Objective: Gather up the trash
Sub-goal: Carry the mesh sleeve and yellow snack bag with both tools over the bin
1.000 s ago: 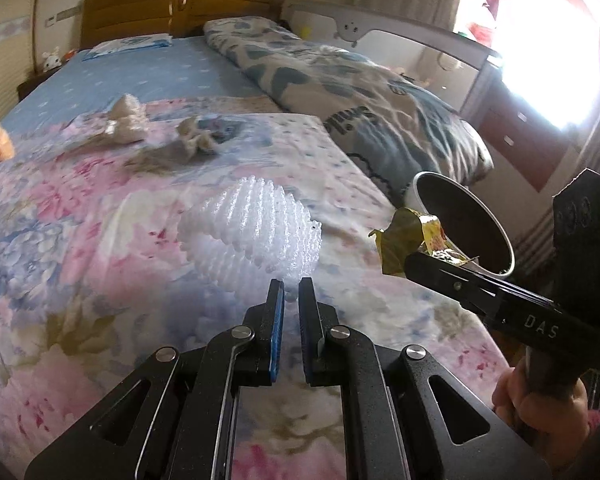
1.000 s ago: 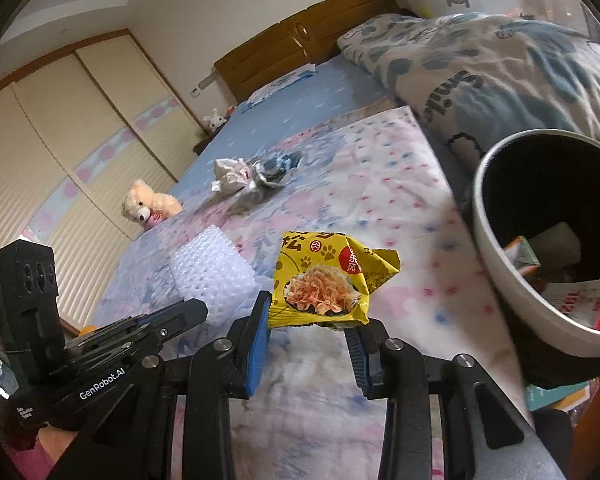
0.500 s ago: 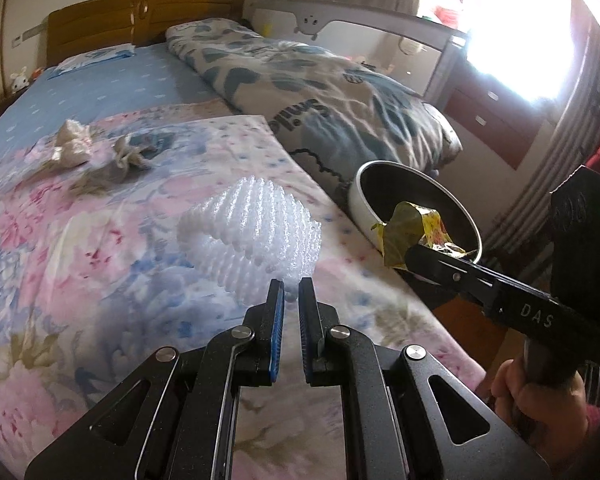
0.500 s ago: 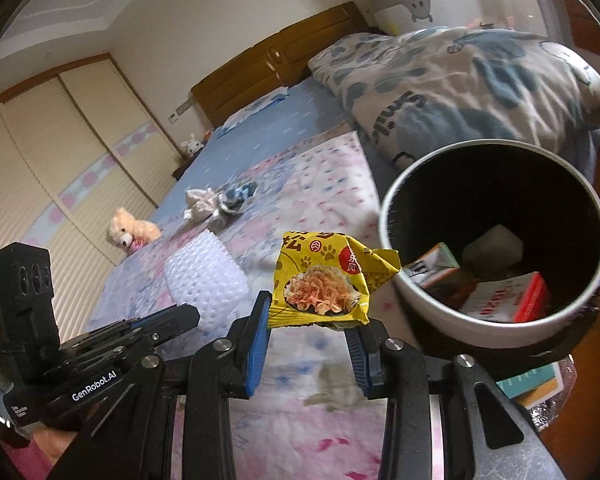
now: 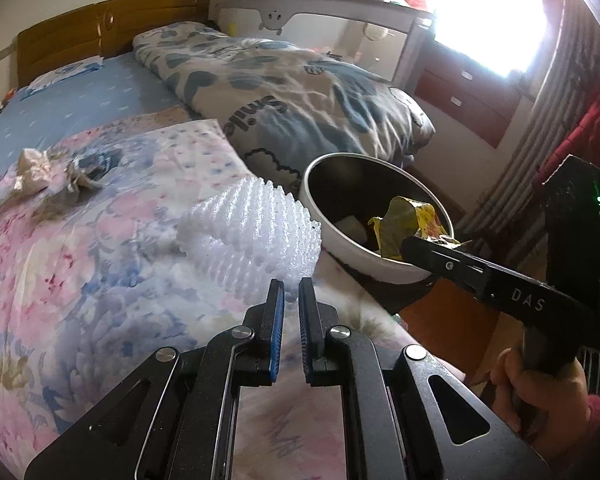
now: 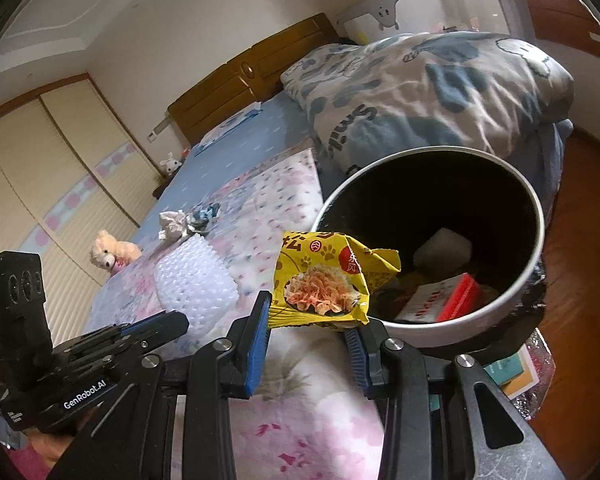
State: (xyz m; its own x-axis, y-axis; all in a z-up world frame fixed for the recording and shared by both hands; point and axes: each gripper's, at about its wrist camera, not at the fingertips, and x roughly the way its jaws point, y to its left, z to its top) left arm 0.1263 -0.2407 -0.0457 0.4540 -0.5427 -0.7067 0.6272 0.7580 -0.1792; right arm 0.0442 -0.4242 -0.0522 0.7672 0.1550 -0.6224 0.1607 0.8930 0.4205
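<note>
A white foam net sleeve is pinched at its near edge by the left gripper, whose jaws are nearly closed on it above the floral bedspread. A yellow snack wrapper is clamped between the blue pads of the right gripper and is held at the near rim of the white trash bin. Inside the bin, a red-and-white carton and a white lump are seen. 2 crumpled scraps are left farther up the bed.

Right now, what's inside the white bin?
Inside the white bin: a white block and a red-and-white carton. The yellow snack wrapper covers the near-left part.
</note>
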